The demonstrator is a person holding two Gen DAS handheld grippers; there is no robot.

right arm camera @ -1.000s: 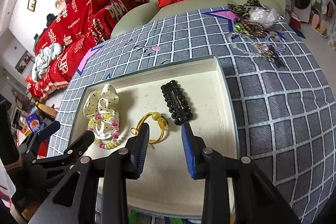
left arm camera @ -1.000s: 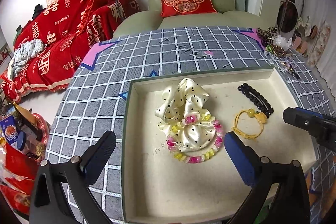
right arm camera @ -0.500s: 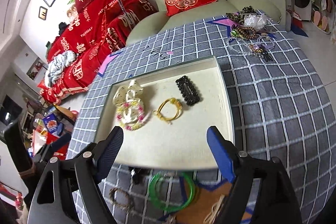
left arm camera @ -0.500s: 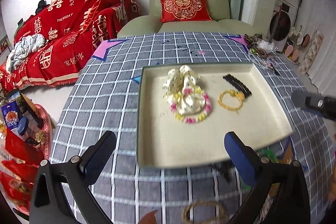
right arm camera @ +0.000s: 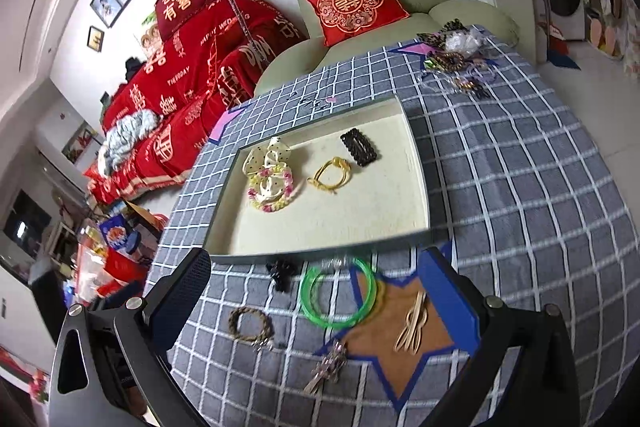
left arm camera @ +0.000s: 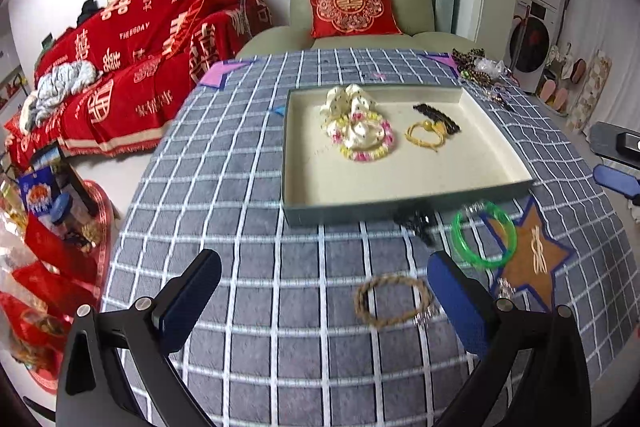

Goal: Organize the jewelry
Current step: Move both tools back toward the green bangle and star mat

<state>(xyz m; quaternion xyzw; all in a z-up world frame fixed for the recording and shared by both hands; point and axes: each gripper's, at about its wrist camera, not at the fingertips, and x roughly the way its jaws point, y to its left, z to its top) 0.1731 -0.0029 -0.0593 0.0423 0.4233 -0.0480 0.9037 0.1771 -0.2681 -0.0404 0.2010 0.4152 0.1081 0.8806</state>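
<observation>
Your left gripper [left arm camera: 324, 291] is a black angular frame with silver screws near each finger base and blue pads on two fingers. Your right gripper [right arm camera: 320, 287] matches it: black arms, silver screws, a ribbed dark pad and a blue pad.

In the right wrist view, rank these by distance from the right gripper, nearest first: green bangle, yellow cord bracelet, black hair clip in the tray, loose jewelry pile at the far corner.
From the right gripper:
1. Green bangle, on the cloth just ahead of the fingers.
2. Yellow cord bracelet, mid tray.
3. Black hair clip, further back in the tray, right of the bracelet.
4. Jewelry pile, far right corner of the table.
</observation>
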